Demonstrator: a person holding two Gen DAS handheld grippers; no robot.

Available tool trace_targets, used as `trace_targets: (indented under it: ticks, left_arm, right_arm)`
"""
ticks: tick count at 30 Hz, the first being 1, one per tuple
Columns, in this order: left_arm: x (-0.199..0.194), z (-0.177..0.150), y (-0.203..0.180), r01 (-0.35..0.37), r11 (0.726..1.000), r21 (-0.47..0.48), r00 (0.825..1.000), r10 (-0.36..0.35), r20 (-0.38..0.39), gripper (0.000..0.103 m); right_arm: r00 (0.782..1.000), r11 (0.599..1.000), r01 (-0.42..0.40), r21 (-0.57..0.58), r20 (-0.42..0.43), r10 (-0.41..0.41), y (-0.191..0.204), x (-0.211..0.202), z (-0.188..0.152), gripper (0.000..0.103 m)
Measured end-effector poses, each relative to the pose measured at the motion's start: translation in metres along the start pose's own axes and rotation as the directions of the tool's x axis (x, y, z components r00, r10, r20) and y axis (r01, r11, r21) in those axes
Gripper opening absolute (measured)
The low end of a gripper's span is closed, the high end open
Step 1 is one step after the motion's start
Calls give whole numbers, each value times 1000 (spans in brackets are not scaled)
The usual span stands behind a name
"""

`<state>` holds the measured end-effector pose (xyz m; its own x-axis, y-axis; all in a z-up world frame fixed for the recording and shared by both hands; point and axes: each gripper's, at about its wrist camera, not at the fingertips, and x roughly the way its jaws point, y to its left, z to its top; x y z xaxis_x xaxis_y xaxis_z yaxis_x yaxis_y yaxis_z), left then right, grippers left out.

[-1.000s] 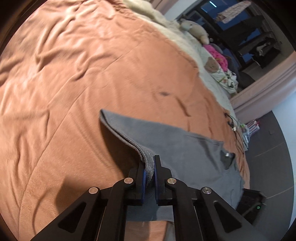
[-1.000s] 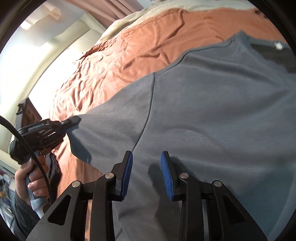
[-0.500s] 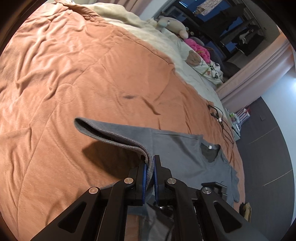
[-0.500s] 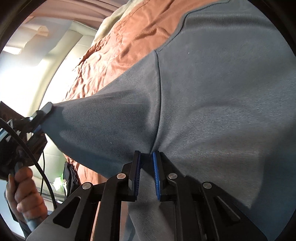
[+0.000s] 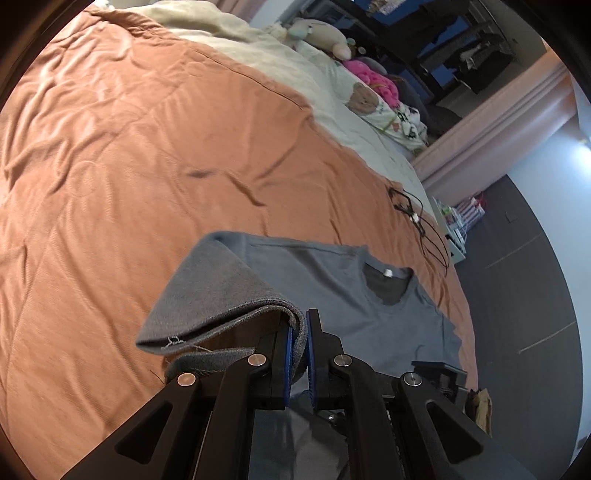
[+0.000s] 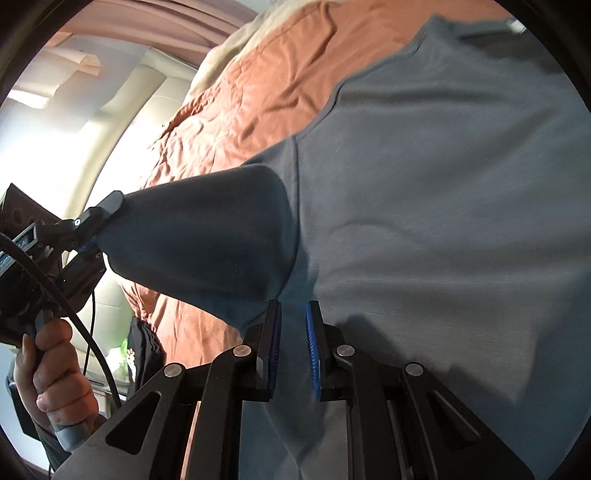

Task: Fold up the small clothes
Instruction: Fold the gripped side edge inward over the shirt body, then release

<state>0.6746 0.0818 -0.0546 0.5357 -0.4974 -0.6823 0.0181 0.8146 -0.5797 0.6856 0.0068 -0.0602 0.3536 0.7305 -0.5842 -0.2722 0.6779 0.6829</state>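
A grey T-shirt (image 5: 343,291) of soft, matte knit lies spread on a rust-orange bedspread (image 5: 147,147), a smooth cloth rumpled into shallow creases and long ridges. The shirt rests on the near right part of the bed, its round neckline, with a darker inner collar and a small white tag, pointing to the far right. Its sleeve (image 5: 218,291) is lifted off the bedspread and curled over into a tapering cone; the ribbed, double-stitched hem shows a loose thread at the cuff. The left gripper (image 5: 300,332), black angular plastic with blue ridged pads, is clenched on that sleeve hem, the cloth pinched flat between its pads. In the right wrist view the same sleeve (image 6: 207,240) stretches taut and dark from the left gripper (image 6: 98,221) towards the shoulder seam, with a person's hand (image 6: 55,373) wrapped around the gripper's handle and a black cable trailing from it. The right gripper (image 6: 293,325) has just been closing; its blue pads stand narrowly apart with grey fabric bunched up between them near the armpit seam, and the cloth looks pinched there. Beyond the orange cover lie a cream blanket (image 5: 258,48), plush toys (image 5: 321,33) and a thin black cable (image 5: 421,225) near the bed's right edge.
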Motion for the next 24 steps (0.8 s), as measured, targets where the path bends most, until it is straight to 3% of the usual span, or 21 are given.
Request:
trace_targets:
  ticks: [15,17,18,19,20,21,24]
  left_arm:
    - [66,-34,-64,-19,998,63,991,27,-128,8]
    - [78,-40,-69,-20,998,65,986,30,-165,19]
    - [83,-43,-72,-17,998,68,982,29,-185,35]
    - [85,-46,-76,-3,997,73,981,17,-194,51]
    - [84,-47,-78,5,997,79,981,10,-194,58]
    - [83,-49,-82,17,996,89,982,1,-191,69]
    - [73,-49,-90,42,993,107,983,-22,-182,78]
  right_arm:
    - [995,998,65,19,69,-66,-26,-84,-29,11]
    - [994,997,77,19,74,-78,-33,-96,-31,20]
    - [993,996,88,16,79,-89,-36,-101,-32,25]
    - [991,995,100,15,87,-101,-38,-107,-34,38]
    - [990,994,106,15,94,-107,-39,-112,-34,49]
    - [988,994,109,19,107,-110,-41,-117,-35,52]
    - [987,994,99,42,121,-103,-43,-127,-36,53]
